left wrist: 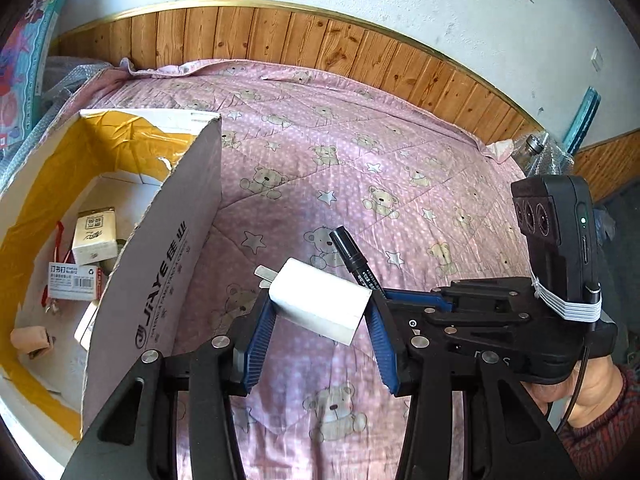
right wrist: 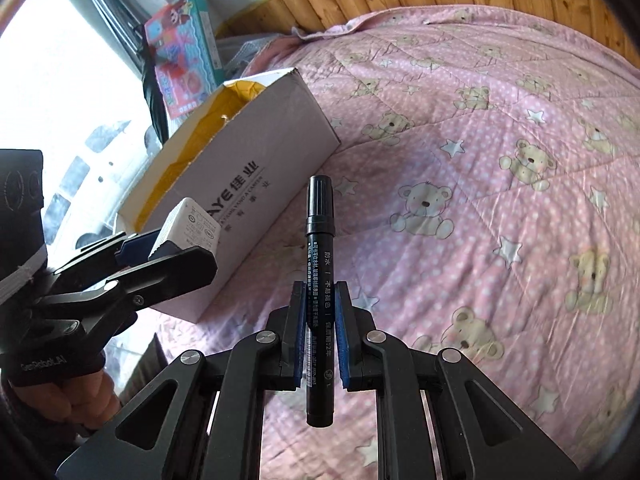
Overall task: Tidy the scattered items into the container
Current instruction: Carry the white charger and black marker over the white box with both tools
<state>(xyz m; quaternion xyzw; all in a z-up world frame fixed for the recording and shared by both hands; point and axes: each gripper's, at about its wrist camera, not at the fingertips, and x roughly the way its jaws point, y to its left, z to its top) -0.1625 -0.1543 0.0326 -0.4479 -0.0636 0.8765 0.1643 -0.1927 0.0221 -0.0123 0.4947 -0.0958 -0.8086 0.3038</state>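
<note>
Charger (left wrist: 320, 300) clamped in left hand-held gripper (left wrist: 320, 316), marker (right wrist: 319, 280) clamped in right hand-held gripper (right wrist: 320, 320)

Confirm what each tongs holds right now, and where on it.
Left tongs: white charger, pinched across its body's two sides. Right tongs: black marker, clamped mid-barrel, cap end forward.

White cardboard box (left wrist: 160, 264), left of frame: "JIAYE 佳业". Black handle of the left gripper (right wrist: 44, 366), lower left: "GenRobot.AI".
</note>
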